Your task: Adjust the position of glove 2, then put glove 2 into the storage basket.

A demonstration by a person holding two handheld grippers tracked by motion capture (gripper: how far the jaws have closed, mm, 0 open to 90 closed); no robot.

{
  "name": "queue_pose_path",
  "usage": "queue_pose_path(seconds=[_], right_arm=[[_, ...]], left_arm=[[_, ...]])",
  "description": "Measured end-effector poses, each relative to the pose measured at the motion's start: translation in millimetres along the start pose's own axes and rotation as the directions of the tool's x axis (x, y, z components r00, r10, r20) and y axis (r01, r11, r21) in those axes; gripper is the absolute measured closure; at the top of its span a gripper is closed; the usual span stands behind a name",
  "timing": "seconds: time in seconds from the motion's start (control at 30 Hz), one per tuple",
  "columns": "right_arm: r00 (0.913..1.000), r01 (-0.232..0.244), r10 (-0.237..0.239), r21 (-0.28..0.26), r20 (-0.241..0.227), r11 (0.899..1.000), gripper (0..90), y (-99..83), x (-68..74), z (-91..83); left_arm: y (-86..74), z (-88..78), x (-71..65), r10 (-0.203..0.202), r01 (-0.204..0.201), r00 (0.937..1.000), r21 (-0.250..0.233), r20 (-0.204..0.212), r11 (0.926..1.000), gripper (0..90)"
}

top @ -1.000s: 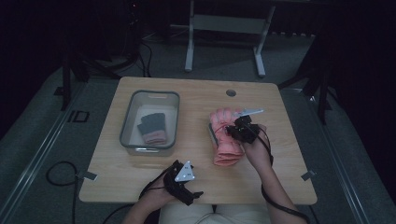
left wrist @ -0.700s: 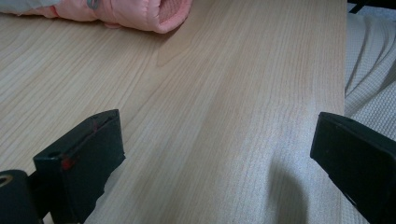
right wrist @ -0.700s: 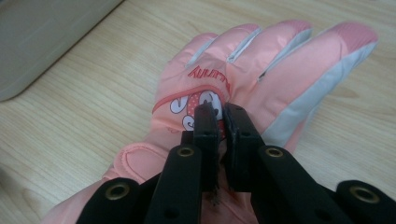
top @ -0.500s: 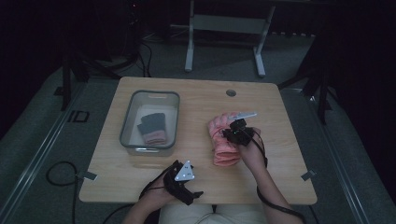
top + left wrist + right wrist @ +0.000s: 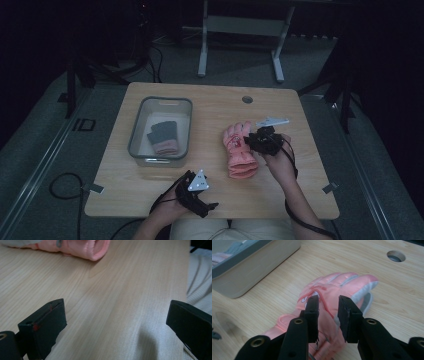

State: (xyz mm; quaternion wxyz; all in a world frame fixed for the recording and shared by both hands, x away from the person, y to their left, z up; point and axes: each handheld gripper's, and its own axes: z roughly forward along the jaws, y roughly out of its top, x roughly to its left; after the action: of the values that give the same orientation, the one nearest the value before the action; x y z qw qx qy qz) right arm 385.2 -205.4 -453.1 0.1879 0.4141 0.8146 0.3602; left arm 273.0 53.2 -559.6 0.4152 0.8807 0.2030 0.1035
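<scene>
Jaws of my right gripper (image 5: 328, 315) have just been opening and stand slightly apart above the pink glove (image 5: 332, 302), nothing pinched between them. Centre-right in the high view, the glove (image 5: 241, 152) lies flat on the table (image 5: 210, 107), right of the grey bin (image 5: 160, 130) holding a dark glove (image 5: 162, 136). Padded and soft, probably light; I would pinch the cuff. My left gripper (image 5: 116, 322), lower centre, is wide open and empty.
</scene>
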Motion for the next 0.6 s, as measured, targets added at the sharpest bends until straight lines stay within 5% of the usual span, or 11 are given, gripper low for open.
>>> queue_pose_path(seconds=[0.27, 0.6], right_arm=[[0.9993, 0.030, -0.030, -0.027, 0.022, 0.999, 68.2, -1.8, -18.6, -22.7], [0.9995, 0.028, -0.029, -0.068, -0.013, 0.997, 71.5, 0.0, -34.8, -31.6]], left_arm=[[27.5, -9.4, -5.8, 0.010, -0.012, 0.9969, -0.026, -0.078, 0.9996, 3.3], [74.4, -15.4, 13.8, -0.080, 0.077, 0.9956, -0.072, -0.048, 0.9944, 4.6]])
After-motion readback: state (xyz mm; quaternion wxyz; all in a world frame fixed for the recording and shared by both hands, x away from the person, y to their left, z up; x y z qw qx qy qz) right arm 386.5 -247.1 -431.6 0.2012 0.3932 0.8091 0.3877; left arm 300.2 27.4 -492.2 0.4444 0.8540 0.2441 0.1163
